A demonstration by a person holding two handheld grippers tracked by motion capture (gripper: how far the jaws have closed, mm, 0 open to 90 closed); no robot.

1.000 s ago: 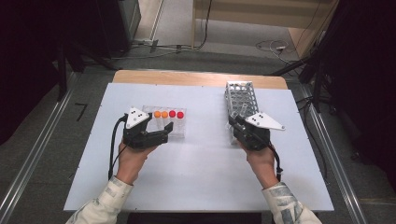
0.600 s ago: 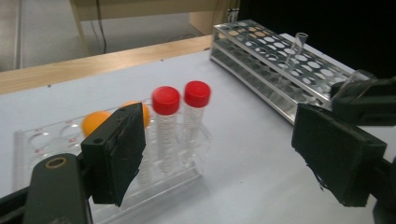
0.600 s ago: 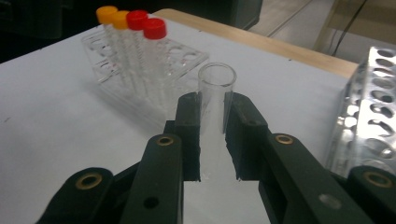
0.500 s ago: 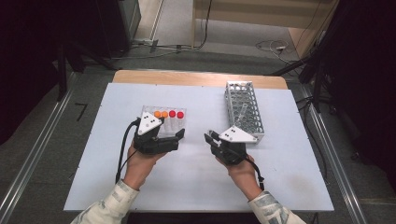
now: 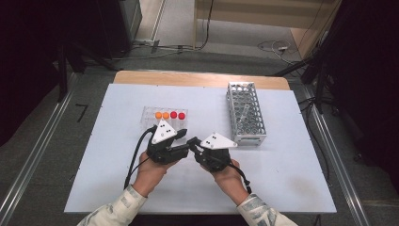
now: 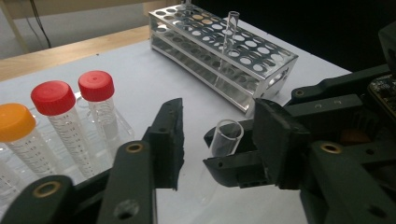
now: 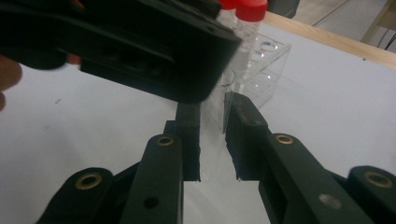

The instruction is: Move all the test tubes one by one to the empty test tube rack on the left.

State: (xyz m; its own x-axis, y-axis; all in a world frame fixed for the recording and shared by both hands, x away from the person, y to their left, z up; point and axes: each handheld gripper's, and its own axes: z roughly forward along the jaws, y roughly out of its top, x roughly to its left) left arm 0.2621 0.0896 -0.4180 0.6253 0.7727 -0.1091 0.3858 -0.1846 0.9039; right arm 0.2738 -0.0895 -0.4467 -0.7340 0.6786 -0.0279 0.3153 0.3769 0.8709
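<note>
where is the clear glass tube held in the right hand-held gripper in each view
High view: too small to make out; it sits where the two hand-held grippers meet, at the right hand-held gripper.
Left gripper view: clear glass tube, centre, open mouth up, clamped in the other gripper's jaws.
Right gripper view: centre, a faint clear tube between its own pads.
Shared landmark: red-capped tubes.

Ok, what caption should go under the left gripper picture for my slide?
Right gripper hands a clear tube to the closing left gripper, beside capped tubes and a metal rack.
</note>
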